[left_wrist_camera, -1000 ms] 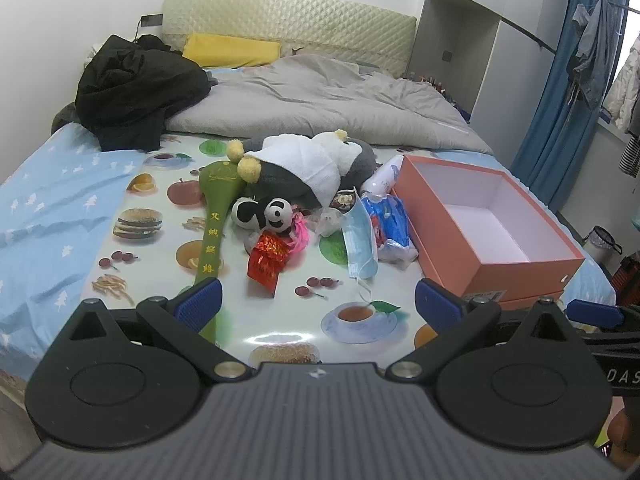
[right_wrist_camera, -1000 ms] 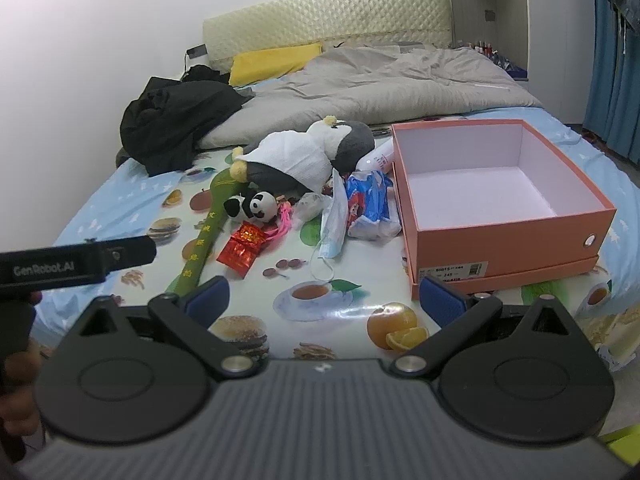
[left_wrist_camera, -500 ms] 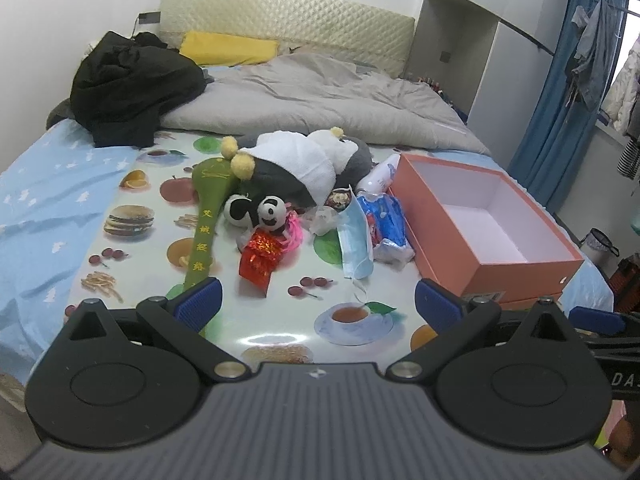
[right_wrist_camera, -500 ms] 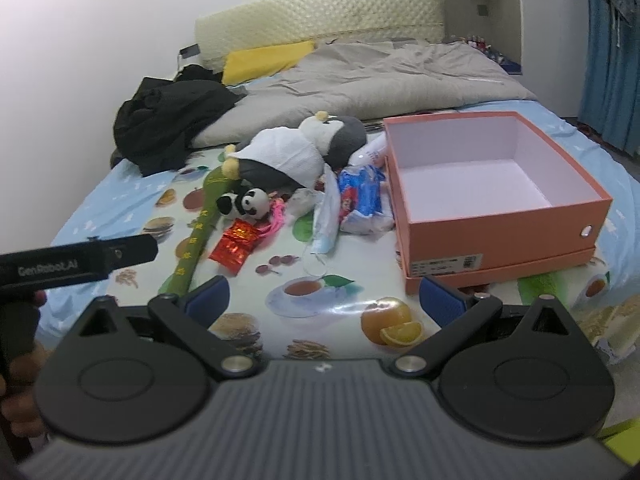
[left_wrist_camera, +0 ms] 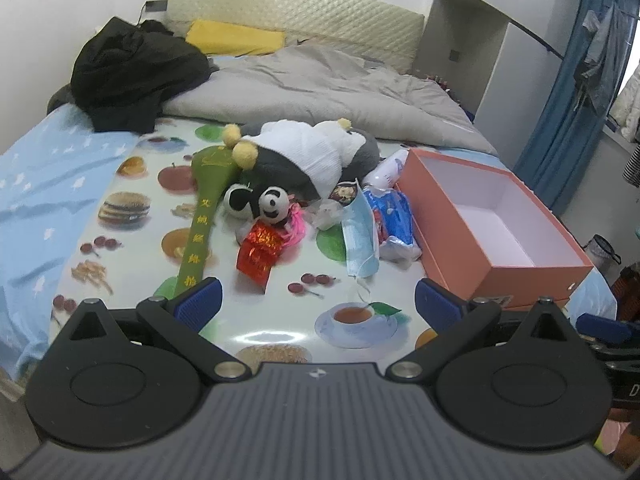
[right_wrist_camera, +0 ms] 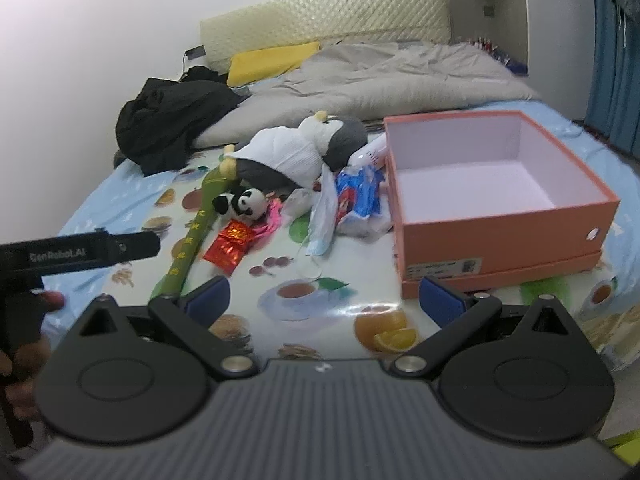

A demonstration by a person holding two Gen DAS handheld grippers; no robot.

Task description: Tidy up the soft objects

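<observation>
- From my left gripper [left_wrist_camera: 316, 304] I see its own housing blocking the near edge of the bed [left_wrist_camera: 48, 184]; the green plush stick [left_wrist_camera: 202, 216] runs down behind the left pad, so its lower end is hidden.
- The big grey-and-white plush [left_wrist_camera: 316, 156] lies over several things ahead of the jaws; a white bottle-like item [left_wrist_camera: 386, 168] peeks out beside it, and I can't make out for sure what it is.
- The right-wrist view is blurred, and only the tip of my right gripper [left_wrist_camera: 604, 326] shows at the left view's right edge.
- Against half a second ago, the pile sits larger and lower in both views: both grippers have come closer to the bed, the right one swinging so the orange box [right_wrist_camera: 500, 216] fills more of its right side.
- Left jaws: spread wide, released, holding nothing, touching nothing.
- Right gripper [right_wrist_camera: 324, 300] jaws: equally wide, empty, clear of the fruit-print sheet [right_wrist_camera: 320, 308] below.
- The soft things lie ahead of and between the left jaws: small panda [left_wrist_camera: 260, 204] with pink fringe, red packet [left_wrist_camera: 258, 250] just nearer, blue face mask [left_wrist_camera: 360, 236] toward the right pad, blue-and-white packet [left_wrist_camera: 394, 220] against the box wall.
- The box stands open, ahead-right of both jaws, nothing visible inside.
</observation>
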